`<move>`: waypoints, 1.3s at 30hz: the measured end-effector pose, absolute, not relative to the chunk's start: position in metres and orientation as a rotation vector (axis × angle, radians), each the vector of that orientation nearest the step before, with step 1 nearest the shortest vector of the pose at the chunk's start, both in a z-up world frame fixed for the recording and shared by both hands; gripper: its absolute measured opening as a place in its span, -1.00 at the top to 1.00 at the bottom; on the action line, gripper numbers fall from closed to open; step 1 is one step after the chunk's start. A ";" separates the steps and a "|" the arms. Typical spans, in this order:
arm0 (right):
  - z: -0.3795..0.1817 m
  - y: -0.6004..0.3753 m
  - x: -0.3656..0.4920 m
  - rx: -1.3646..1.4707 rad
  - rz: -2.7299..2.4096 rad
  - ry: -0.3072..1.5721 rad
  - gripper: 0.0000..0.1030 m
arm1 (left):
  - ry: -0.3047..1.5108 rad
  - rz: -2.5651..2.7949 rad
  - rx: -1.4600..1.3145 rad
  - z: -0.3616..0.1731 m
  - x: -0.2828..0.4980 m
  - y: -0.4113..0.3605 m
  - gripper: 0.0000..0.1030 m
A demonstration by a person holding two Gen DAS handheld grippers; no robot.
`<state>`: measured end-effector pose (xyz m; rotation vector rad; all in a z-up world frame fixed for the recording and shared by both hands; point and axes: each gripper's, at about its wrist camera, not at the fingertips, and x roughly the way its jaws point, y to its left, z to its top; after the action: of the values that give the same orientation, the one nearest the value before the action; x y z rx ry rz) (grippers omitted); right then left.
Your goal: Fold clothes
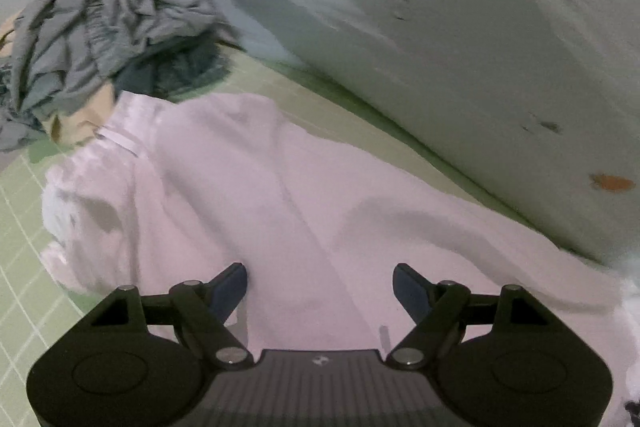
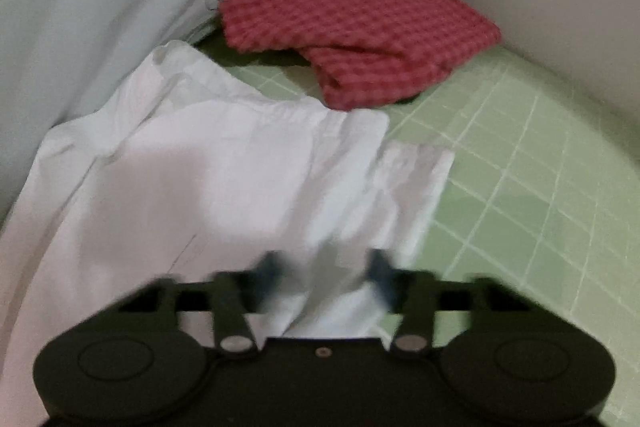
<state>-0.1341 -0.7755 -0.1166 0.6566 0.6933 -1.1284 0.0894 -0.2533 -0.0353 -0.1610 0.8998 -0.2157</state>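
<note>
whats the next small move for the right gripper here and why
Probably close the right gripper on the white garment's edge: cloth sits between its parted, blurred fingers, not clearly pinched. The left gripper hangs open over the same garment.

Left gripper (image 1: 320, 287): jaws spread wide, nothing between pads, angled downward. Right gripper (image 2: 326, 275): motion-blurred, jaws partly apart, also angled downward; grip state unclear.
</note>
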 end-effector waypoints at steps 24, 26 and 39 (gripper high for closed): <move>-0.107 -0.740 -0.288 0.763 -1.043 0.579 0.00 | 0.924 -0.302 -0.063 -0.031 -0.058 -0.293 -0.60; -0.110 -0.754 -0.288 0.791 -1.048 0.568 0.00 | 0.929 -0.292 -0.061 -0.031 -0.066 -0.294 -0.60; -0.003 -0.727 -0.333 0.566 -0.924 0.350 0.98 | 0.940 -0.294 -0.018 -0.033 -0.097 -0.301 -0.60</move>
<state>-0.3328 -0.7270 -0.0027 0.5659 0.3503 -0.9236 -0.0972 -0.3012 -0.0329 -0.0181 0.9404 -0.2940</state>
